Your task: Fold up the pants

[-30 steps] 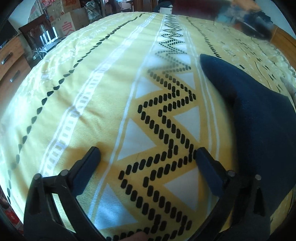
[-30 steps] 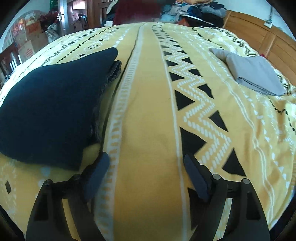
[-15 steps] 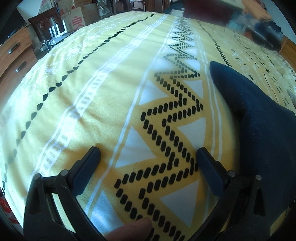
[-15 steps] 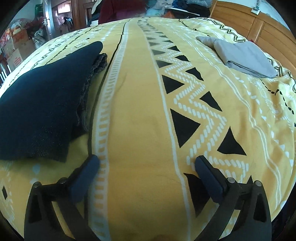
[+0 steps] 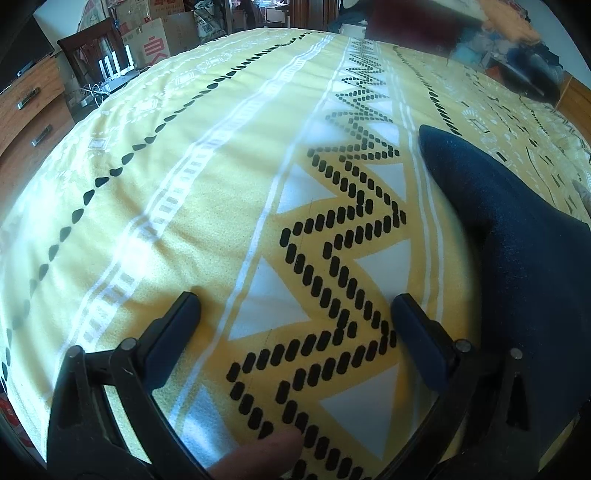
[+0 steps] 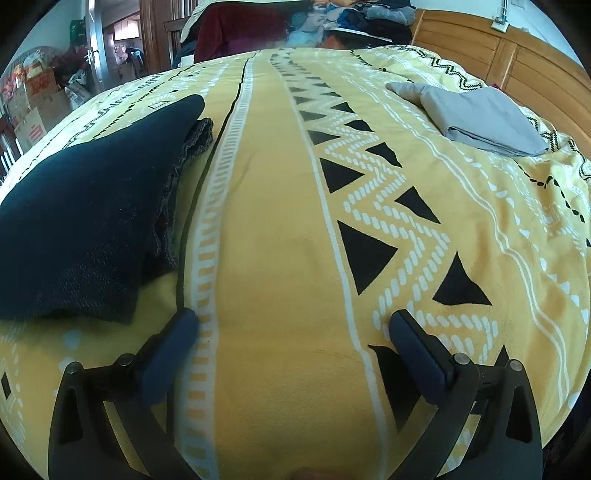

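Observation:
The dark navy pants lie folded into a compact stack on the yellow patterned bedspread; in the left wrist view the same pants fill the right side. My right gripper is open over bare bedspread, to the right of the stack, with nothing between its fingers. My left gripper is open too, above the zigzag band just left of the pants, its right finger close to the fabric's edge. A fingertip of the person shows at the bottom edge.
A folded grey garment rests at the far right of the bed near the wooden headboard. Heaped clothes lie beyond the bed's far end. Wooden drawers, a chair and cardboard boxes stand off the left side.
The right gripper's jaws opened wider, then held. Both hands shifted only slightly, and the pants stayed where they lie.

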`<state>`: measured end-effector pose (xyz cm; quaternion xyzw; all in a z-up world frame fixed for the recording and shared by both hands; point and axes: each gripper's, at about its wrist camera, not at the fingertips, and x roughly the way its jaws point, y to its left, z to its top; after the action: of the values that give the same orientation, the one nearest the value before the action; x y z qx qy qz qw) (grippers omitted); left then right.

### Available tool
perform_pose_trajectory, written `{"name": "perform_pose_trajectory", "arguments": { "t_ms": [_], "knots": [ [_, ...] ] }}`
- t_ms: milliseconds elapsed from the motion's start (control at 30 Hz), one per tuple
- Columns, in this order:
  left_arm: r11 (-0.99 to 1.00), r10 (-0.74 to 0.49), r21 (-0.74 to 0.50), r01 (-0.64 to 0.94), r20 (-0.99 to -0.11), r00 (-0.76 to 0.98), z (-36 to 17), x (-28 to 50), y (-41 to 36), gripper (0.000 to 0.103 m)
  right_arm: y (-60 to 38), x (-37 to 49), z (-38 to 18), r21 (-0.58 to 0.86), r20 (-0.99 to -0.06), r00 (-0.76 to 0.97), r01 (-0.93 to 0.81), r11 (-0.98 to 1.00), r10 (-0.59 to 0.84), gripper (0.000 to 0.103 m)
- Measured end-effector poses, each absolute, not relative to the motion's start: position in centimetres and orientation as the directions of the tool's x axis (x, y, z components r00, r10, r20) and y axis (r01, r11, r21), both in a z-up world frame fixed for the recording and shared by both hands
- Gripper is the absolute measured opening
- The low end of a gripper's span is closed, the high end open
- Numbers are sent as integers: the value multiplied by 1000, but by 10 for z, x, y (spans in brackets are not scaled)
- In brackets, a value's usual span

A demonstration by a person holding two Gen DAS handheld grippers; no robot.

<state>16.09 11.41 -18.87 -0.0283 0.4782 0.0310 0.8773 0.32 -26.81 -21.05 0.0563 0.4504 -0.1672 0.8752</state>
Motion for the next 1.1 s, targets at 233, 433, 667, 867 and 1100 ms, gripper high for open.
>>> {"name": "perform_pose_trajectory", "arguments": {
  "t_ms": [233, 433, 667, 867, 1100],
  "knots": [
    [996, 26, -23, -85, -842, 538, -187, 162, 114, 103, -270, 8, -208, -56, -828, 507, 345, 937, -237, 103],
    [997, 48, 3, -77, -812, 581, -160, 145, 112, 103, -259, 1, -183, -110, -820, 499, 345, 932, -281, 103],
    [1000, 11, 23, 8, -690, 724, -62, 87, 87, 103, -220, -32, -98, -76, -761, 591, 328, 942, -268, 103],
    [995, -96, -35, 95, -625, 775, 24, 38, 53, 103, -170, -45, -2, -19, -692, 695, 253, 967, -195, 103],
    [989, -137, -40, 144, -623, 770, 75, -7, 23, 103, -135, -60, 85, -54, -618, 757, 229, 972, -213, 103]
  ]
}}
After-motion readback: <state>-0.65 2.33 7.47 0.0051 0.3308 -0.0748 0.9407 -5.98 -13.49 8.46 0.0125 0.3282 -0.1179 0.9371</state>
